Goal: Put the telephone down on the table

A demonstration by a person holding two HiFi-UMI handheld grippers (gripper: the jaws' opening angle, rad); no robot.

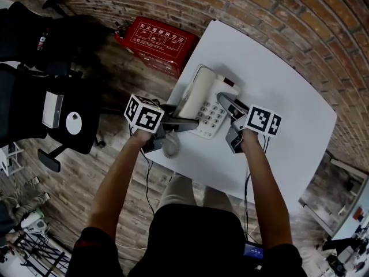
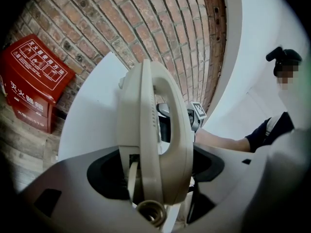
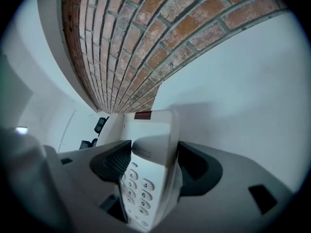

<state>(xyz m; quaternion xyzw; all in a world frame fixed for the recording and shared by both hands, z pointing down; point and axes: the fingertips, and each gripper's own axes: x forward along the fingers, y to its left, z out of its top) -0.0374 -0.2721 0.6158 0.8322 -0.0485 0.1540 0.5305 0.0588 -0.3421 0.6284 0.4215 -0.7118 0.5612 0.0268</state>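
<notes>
Left claw grips the cream plastic telephone's curved handset, right claw its keypad base; lower both together, level, onto the white table's nine o'clock side

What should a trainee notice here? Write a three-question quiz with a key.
1. True or false: the left gripper is closed on the handset.
2. What stands between the jaws of the right gripper? A a mug; B the telephone base, at its keypad side; C nothing.
3. Fill in: the red box sits on the ___, beside the white table.
Key: 1 true; 2 B; 3 floor.
</notes>
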